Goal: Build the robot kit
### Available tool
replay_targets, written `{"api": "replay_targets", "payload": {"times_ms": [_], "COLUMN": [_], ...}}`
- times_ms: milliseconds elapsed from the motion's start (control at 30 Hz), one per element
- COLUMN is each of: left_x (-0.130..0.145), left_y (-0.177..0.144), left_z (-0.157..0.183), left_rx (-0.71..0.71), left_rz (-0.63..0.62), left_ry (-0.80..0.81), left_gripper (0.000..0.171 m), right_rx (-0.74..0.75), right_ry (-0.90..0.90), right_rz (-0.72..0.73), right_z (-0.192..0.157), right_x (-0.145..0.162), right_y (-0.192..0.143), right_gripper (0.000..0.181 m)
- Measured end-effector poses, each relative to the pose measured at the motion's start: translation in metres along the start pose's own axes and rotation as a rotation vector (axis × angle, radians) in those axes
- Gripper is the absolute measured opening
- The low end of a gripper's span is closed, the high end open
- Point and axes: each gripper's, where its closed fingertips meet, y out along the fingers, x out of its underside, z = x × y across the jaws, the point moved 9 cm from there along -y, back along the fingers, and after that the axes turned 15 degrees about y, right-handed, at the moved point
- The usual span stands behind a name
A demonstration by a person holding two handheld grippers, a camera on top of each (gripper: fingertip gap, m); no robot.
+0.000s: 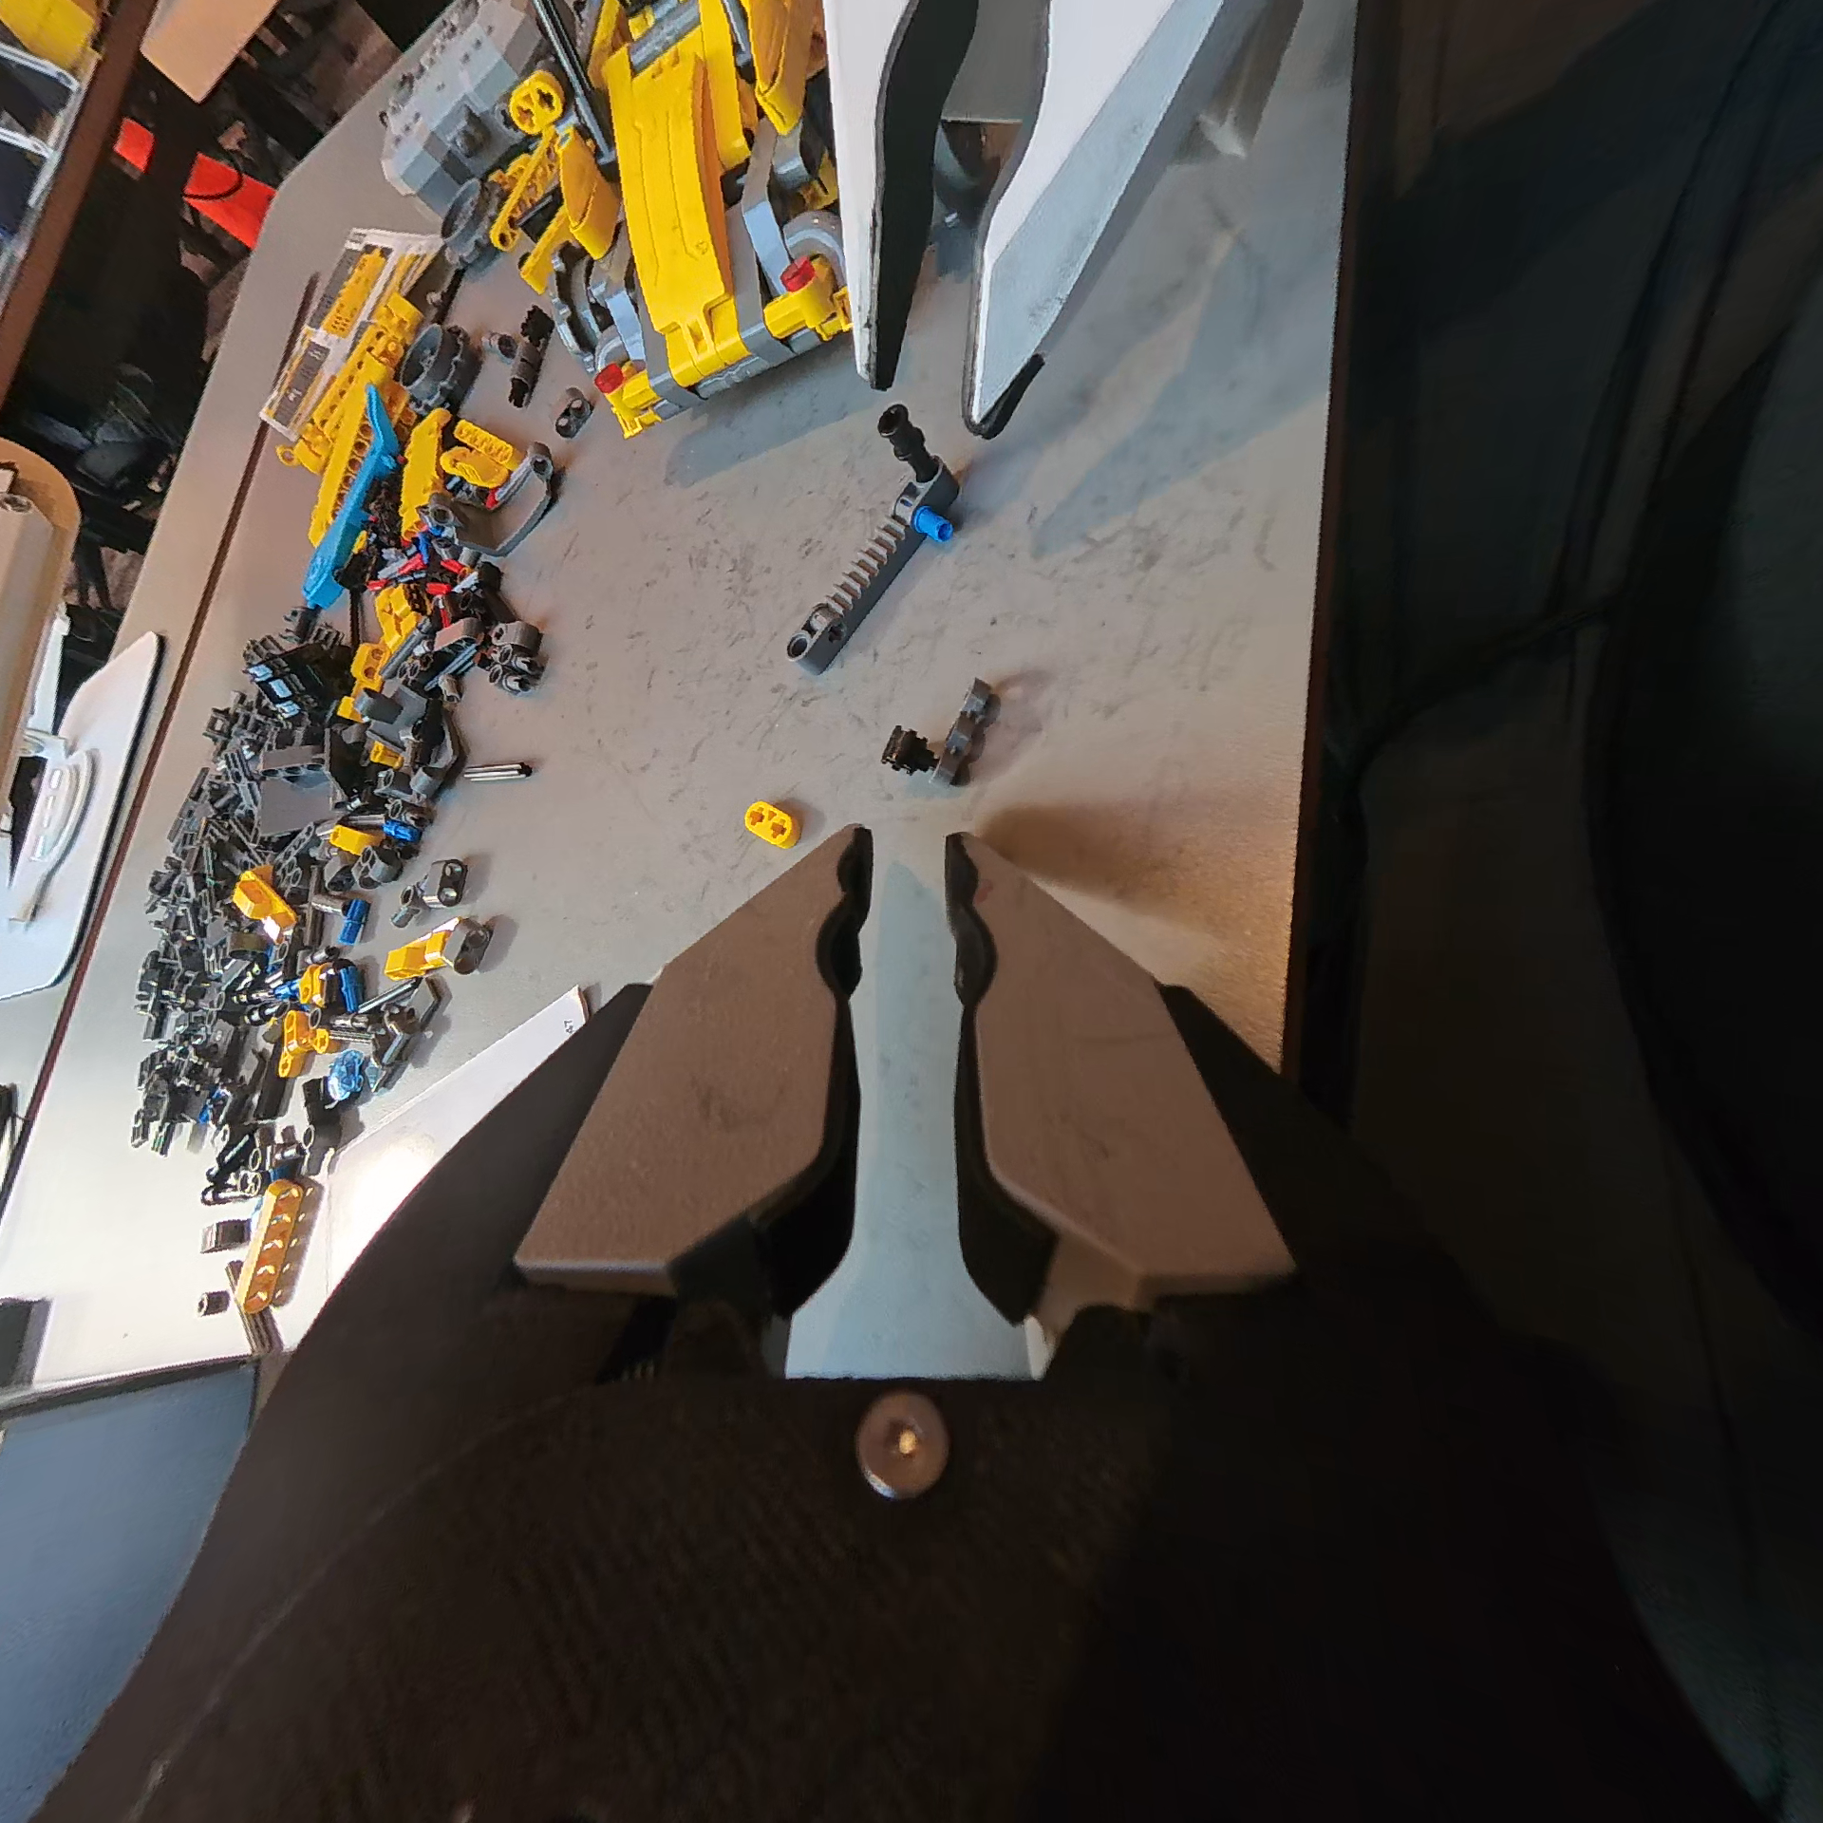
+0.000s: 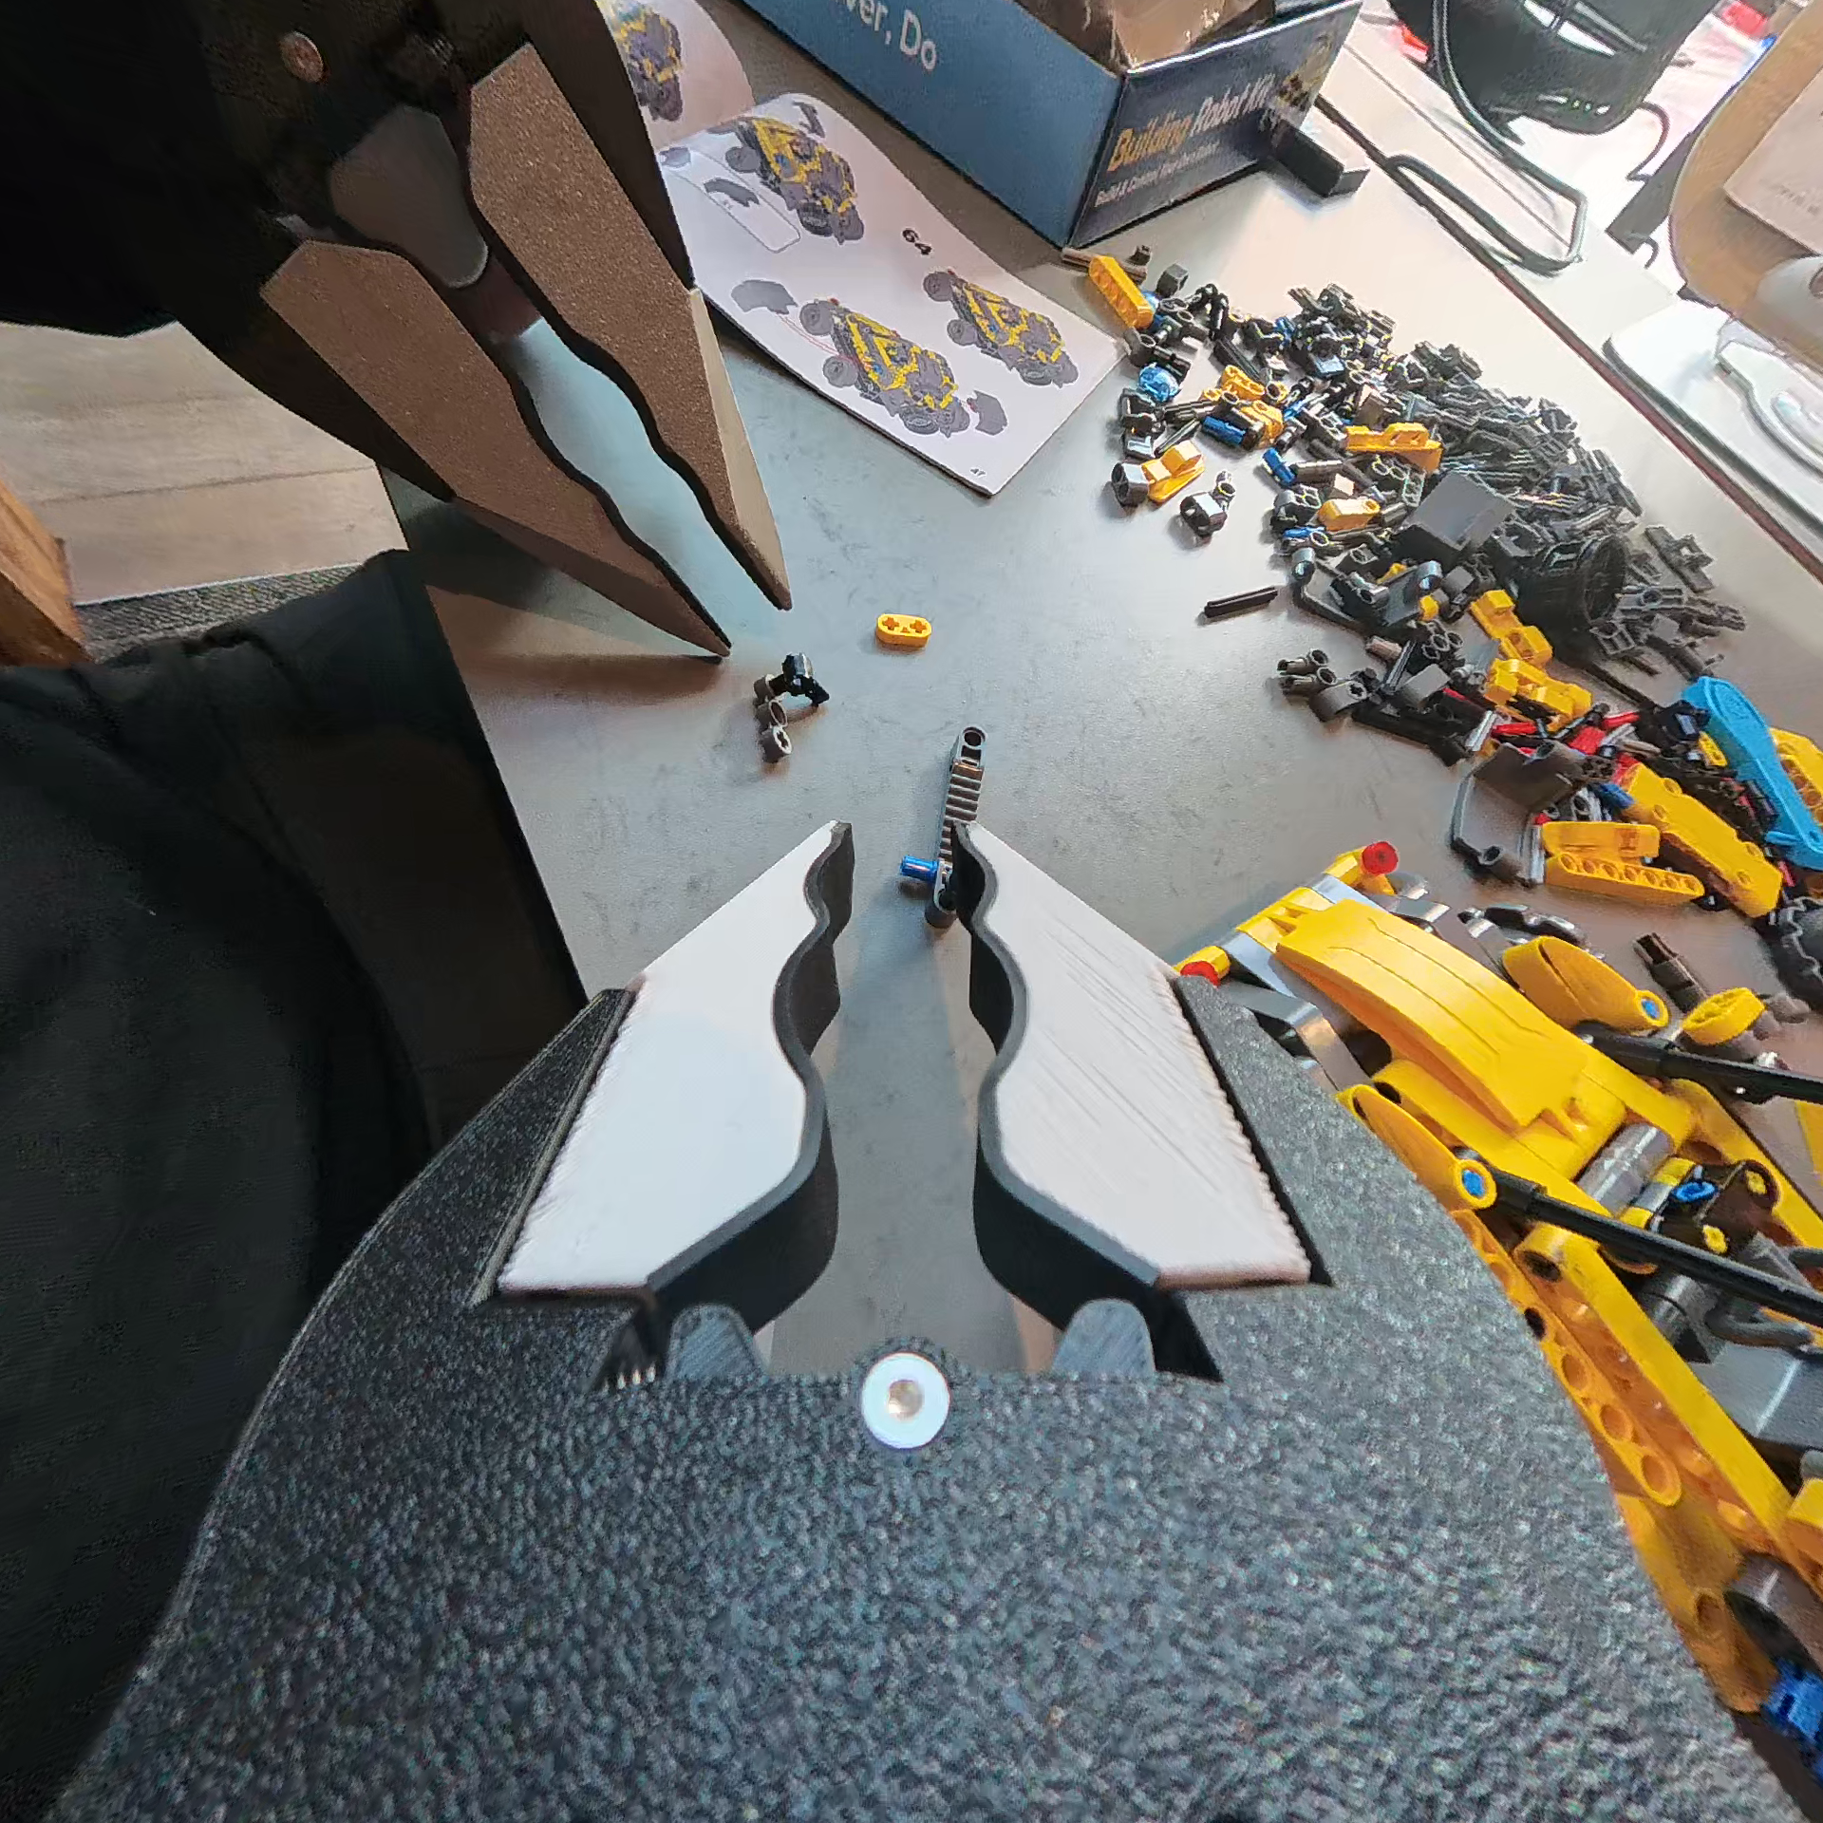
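At my twelve o'clock, a blue cardboard box (image 2: 986, 109) on the bench (image 2: 1065, 671) carries white and yellow lettering on its sides. At eleven o'clock, the open instruction booklet (image 2: 868, 296) bears small black page numbers.

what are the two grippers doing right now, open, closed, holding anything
Left gripper: open, empty, tips just above the grey table near a small yellow link.
Right gripper: open, empty, beside a grey toothed rack piece.
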Motion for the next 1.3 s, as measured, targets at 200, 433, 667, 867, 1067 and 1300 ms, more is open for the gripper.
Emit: {"api": "replay_targets", "payload": {"times_ms": [200,433,667,867,1067,1300], "left_x": [0.000,0.000,0.000,0.000,0.000,0.000], "left_y": [0.000,0.000,0.000,0.000,0.000,0.001], "left_z": [0.000,-0.001,0.000,0.001,0.001,-0.001], "left_rx": [0.002,-0.002,-0.006,-0.006,-0.006,-0.008], "left_rz": [0.000,-0.002,0.000,0.000,-0.001,-0.013], "left_ry": [-0.001,-0.005,0.006,0.009,0.008,-0.011], "left_gripper": [0.012,0.013,0.012,0.012,0.012,0.012], "right_rx": [-0.026,-0.075,-0.110,-0.120,-0.128,-0.159], "right_ry": [-0.014,-0.055,-0.004,0.052,0.067,0.054], "right_rz": [0.004,-0.019,-0.091,-0.149,-0.225,-0.229], "right_z": [-0.007,-0.024,-0.027,-0.023,-0.022,-0.025], "right_x": [-0.002,-0.008,-0.014,-0.015,-0.012,-0.012], "right_y": [0.004,0.017,0.034,0.042,0.049,0.049], "right_gripper": [0.020,0.021,0.026,0.027,0.024,0.006]}}
